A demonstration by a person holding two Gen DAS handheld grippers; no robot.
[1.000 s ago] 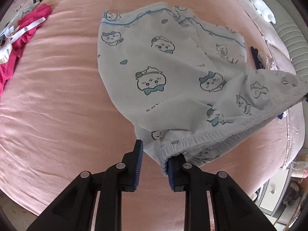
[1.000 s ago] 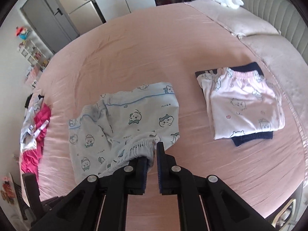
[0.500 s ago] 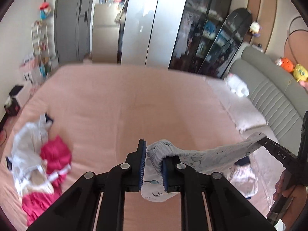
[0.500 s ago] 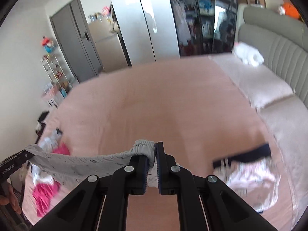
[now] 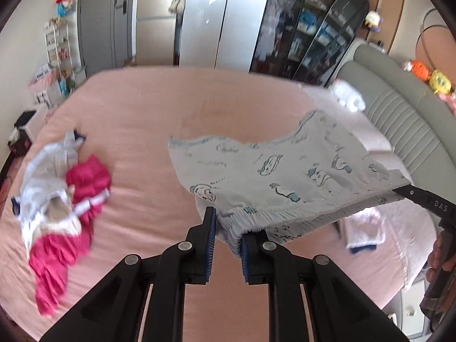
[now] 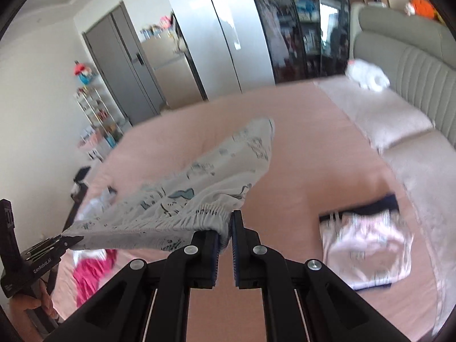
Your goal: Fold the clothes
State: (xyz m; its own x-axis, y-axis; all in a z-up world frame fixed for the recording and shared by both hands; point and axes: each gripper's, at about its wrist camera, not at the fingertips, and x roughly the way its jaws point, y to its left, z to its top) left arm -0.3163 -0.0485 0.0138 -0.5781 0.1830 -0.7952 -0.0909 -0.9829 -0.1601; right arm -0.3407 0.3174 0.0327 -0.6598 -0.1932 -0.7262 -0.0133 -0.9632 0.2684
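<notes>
Pale blue shorts (image 5: 285, 176) printed with cartoon faces hang in the air above the pink bed (image 5: 148, 125), stretched by the elastic waistband between both grippers. My left gripper (image 5: 226, 228) is shut on one end of the waistband. My right gripper (image 6: 225, 228) is shut on the other end; it also shows at the right edge of the left wrist view as the right gripper (image 5: 421, 199). The shorts (image 6: 199, 188) billow away from me, legs flared out level. The left gripper (image 6: 57, 242) appears at the left edge of the right wrist view.
A heap of unfolded clothes (image 5: 59, 196), white and magenta, lies at the bed's left. A folded stack (image 6: 367, 239), pink-white on navy, rests at the right. Grey headboard (image 5: 407, 119), pillows (image 6: 393, 125) and a white plush (image 6: 367, 75) line the right side; wardrobes (image 5: 216, 20) stand behind.
The shorts have been lifted off the bed and swung up. Half a second ago they drooped; now they spread out flat in the air between the grippers.
</notes>
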